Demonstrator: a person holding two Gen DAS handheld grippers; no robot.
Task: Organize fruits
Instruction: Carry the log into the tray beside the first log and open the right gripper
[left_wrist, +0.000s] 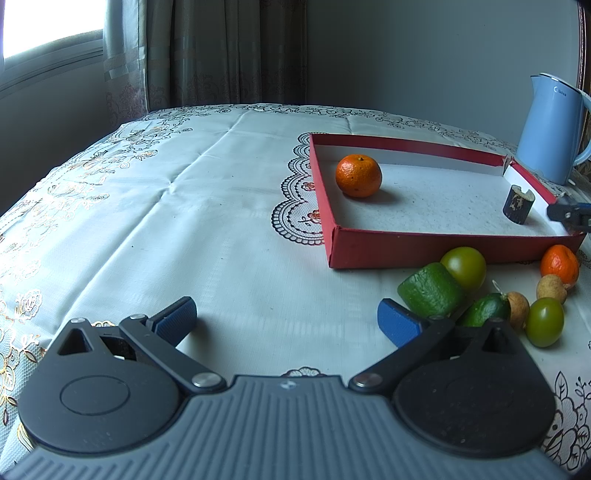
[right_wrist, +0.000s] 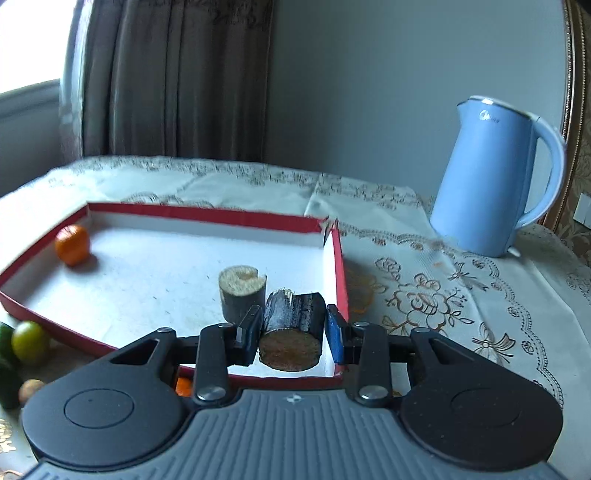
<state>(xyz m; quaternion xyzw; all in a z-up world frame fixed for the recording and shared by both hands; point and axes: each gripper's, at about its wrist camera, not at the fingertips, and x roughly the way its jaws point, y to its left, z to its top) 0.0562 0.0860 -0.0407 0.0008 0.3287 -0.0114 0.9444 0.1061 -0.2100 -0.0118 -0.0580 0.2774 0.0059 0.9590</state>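
Red tray (right_wrist: 340, 258) receiving sugarcane piece (right_wrist: 291, 332) | right tool (right_wrist: 291, 334) pinching it above near-right corner | left tool (left_wrist: 286, 321) idling spread | lowering flat beside upright piece (right_wrist: 242, 291) before releasing.

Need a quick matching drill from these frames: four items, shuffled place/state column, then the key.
Items:
1. left gripper
2. right gripper
3. kettle
4. green tomato

States or places:
A. on the cloth just outside the red tray
B. open, holding nothing
C. standing behind the tray's far right corner
D. shut on a sugarcane piece at the tray's right wall

Pairs: 1-B, 2-D, 3-C, 4-A
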